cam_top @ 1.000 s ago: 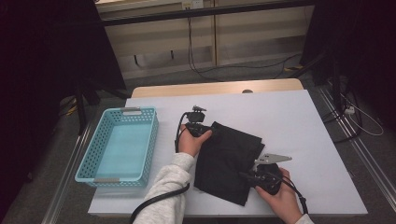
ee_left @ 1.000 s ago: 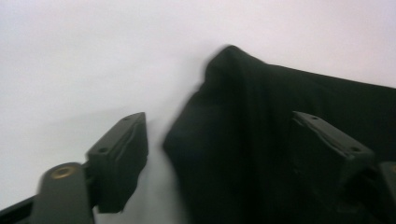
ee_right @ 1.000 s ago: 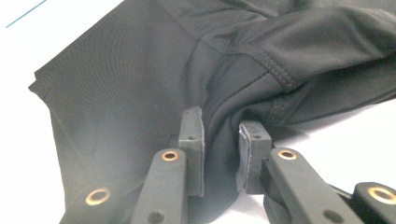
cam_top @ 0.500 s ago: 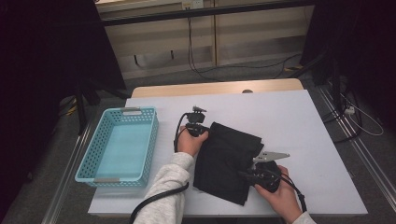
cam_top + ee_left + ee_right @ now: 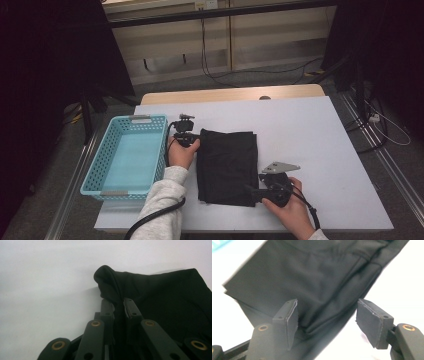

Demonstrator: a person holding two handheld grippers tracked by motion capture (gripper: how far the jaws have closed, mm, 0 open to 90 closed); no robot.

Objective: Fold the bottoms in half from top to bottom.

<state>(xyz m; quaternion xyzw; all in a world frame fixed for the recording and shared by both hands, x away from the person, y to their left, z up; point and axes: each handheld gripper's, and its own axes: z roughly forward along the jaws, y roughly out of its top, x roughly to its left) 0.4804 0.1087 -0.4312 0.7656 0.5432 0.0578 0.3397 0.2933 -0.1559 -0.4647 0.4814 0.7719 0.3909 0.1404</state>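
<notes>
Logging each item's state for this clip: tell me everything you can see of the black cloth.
The black cloth is a soft, matte fabric folded into a rough rectangle, lying flat on the white table right of the blue basket. A stitched seam shows in the right gripper view. The left gripper pinches its far left corner, bunching it up. The right gripper is open, its fingers straddling the cloth's near right edge.
</notes>
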